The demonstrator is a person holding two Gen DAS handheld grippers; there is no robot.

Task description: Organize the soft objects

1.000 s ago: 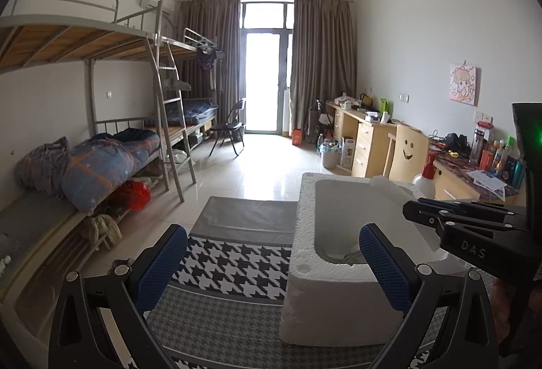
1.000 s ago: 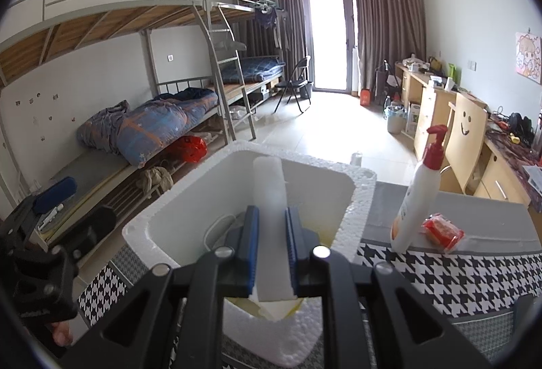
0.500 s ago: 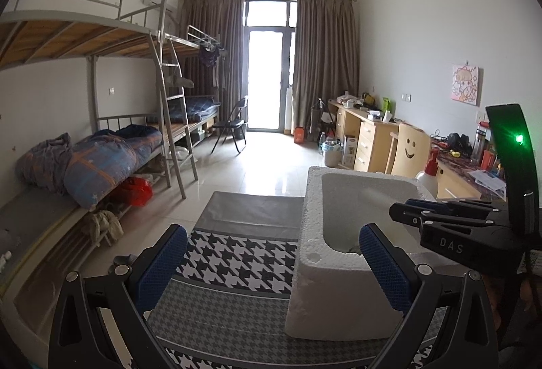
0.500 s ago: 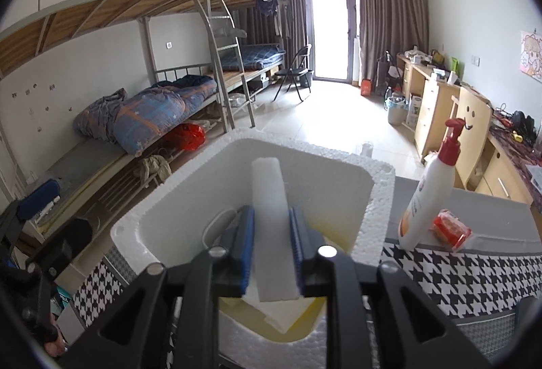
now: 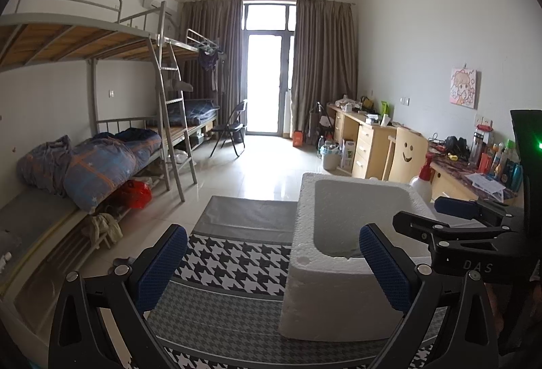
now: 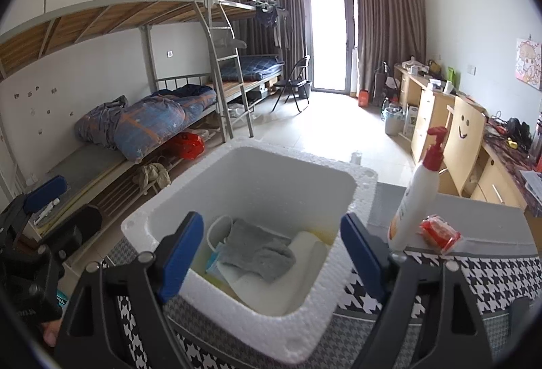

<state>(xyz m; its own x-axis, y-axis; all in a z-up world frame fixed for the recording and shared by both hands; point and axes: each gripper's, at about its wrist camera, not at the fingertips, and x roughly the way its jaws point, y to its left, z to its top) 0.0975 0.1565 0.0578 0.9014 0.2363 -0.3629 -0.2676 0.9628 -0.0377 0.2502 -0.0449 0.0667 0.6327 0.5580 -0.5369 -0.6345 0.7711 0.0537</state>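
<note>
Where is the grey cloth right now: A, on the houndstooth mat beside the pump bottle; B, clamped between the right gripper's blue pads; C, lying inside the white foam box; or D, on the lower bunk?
C: the grey cloth lies on the bottom of the white foam box, and the right gripper, its jaws opening, has nothing between its pads.

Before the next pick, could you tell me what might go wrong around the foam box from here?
The right claw, its jaws opening and empty, hangs over the foam box; pulling back could snag its near rim. The pump bottle stands close beside the box and could be knocked over. The white foam sheet leans inside and may crowd later items.
</note>
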